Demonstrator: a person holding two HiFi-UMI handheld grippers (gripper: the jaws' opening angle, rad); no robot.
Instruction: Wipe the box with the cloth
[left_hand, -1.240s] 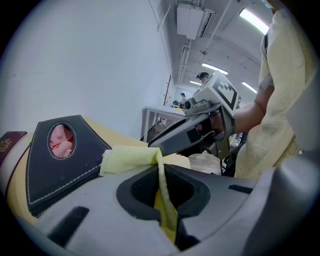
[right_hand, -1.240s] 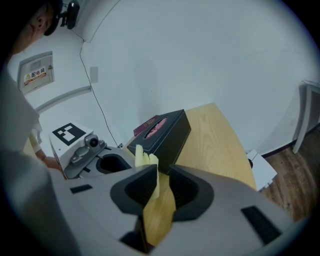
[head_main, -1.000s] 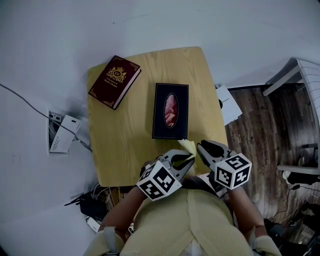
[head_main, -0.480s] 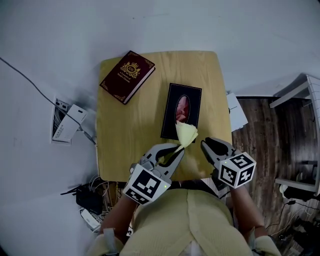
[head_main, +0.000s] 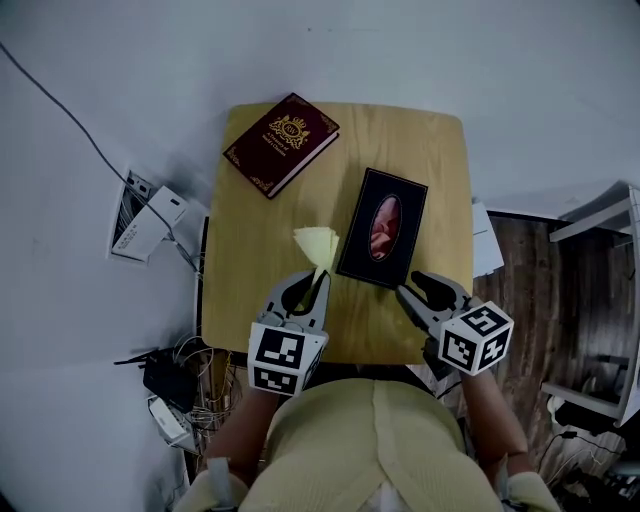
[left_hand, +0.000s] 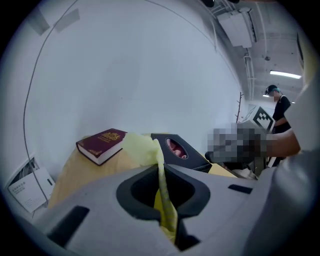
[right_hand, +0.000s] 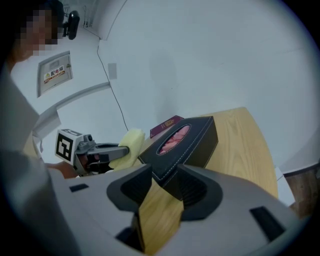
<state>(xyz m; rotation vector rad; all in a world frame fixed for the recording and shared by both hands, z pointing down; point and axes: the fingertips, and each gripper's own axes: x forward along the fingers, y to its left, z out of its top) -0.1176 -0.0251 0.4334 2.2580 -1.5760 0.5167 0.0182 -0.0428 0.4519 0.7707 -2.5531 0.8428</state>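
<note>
A black tissue box with an oval opening lies on the wooden table. My left gripper is shut on a yellow cloth, which sticks up from its jaws just left of the box without touching it. In the left gripper view the cloth runs down between the pads, with the box beyond. My right gripper hovers at the box's near right corner. Its jaws are opening and only bare table shows between them; the box lies just ahead of them.
A dark red book lies at the table's far left corner. On the floor to the left are a white box and cables. Papers and white furniture stand to the right.
My left gripper has swung left with the cloth, away from the right gripper, to the box's left side. The right gripper's jaws have spread wider; it has shifted only a little.
</note>
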